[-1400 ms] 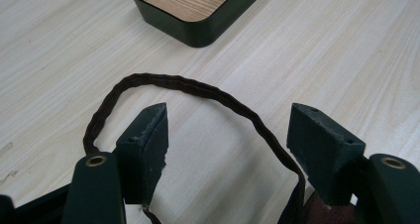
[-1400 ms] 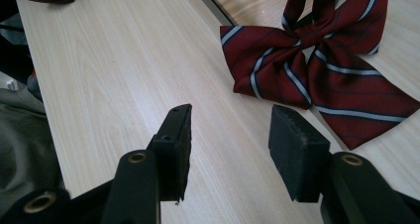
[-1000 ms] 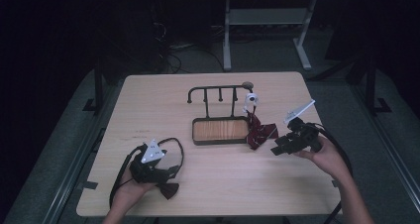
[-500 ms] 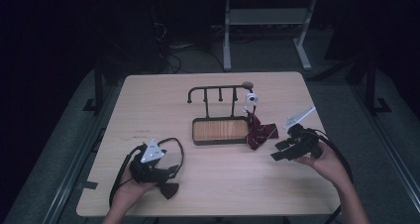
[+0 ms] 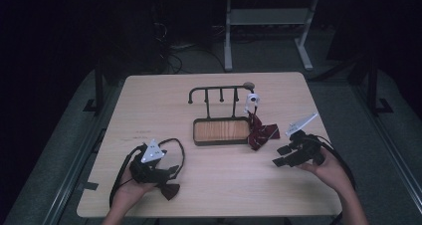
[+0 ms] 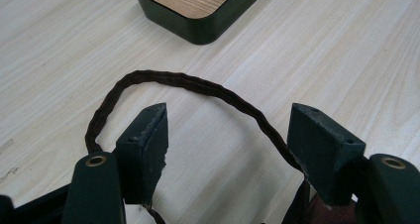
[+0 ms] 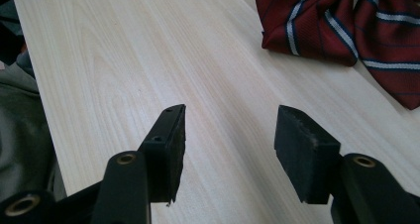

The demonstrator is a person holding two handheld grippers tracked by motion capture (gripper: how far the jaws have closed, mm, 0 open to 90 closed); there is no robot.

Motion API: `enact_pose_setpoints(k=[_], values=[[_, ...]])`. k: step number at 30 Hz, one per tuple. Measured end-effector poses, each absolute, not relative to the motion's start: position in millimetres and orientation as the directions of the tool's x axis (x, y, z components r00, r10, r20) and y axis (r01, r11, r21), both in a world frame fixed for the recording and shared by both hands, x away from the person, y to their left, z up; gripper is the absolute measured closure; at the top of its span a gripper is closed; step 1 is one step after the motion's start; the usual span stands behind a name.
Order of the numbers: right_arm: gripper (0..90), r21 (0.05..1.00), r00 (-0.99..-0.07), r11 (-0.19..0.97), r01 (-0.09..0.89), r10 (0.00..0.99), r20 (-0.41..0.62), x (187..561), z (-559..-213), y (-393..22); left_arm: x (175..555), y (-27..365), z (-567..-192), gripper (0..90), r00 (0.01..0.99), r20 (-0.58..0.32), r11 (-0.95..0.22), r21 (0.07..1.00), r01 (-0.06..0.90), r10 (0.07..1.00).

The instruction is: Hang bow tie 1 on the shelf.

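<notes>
On the table's right side, the right gripper has pulled back toward the near edge versus a second ago, now well clear of the striped red tie, jaws spread with bare wood between them. Tie unmoved, crumpled just right of the wooden tray with the hook rack behind it. Left gripper hasn't shifted: near-left, jaws spread, a dark braided cord looping past them on the tabletop

light wood table carries a dark tray with hook rail, and a striped red tie just right of it
</notes>
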State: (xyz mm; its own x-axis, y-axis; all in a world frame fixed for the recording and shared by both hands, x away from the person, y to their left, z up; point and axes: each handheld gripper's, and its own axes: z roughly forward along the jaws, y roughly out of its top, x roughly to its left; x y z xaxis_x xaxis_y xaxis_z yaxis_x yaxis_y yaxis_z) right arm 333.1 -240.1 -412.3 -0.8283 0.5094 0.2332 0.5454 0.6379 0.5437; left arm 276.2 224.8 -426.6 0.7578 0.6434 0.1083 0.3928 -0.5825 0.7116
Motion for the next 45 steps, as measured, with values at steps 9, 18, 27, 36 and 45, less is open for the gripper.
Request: enact_pose_setpoints(k=[9, 18, 27, 36, 45], values=[[44.2, 0.543, -0.824, 0.633, 0.551, 0.516, 0.235, 326.7, -415.4, -239.1, 275.9, 224.5, -424.9, 32.9, 0.759, 0.114, -0.588, 0.708, 0.391, 0.641], [42.1, 0.532, -0.823, 0.641, 0.553, 0.518, 0.232, 323.7, -419.4, -237.6, 278.3, 224.5, -421.2, 34.8, 0.763, 0.106, -0.592, 0.701, 0.397, 0.638], [41.2, 0.55, -0.818, 0.624, 0.556, 0.528, 0.229, 318.9, -415.2, -245.8, 290.7, 232.5, -409.4, 41.6, 0.754, 0.111, -0.595, 0.691, 0.41, 0.648], [40.8, 0.542, -0.825, 0.637, 0.548, 0.519, 0.223, 319.3, -416.8, -242.4, 317.5, 246.8, -408.0, 45.8, 0.718, 0.098, -0.595, 0.643, 0.483, 0.689], [40.7, 0.54, -0.828, 0.643, 0.543, 0.516, 0.219, 318.9, -417.6, -241.0, 337.8, 254.0, -416.1, 51.3, 0.681, 0.05, -0.56, 0.616, 0.555, 0.73]])
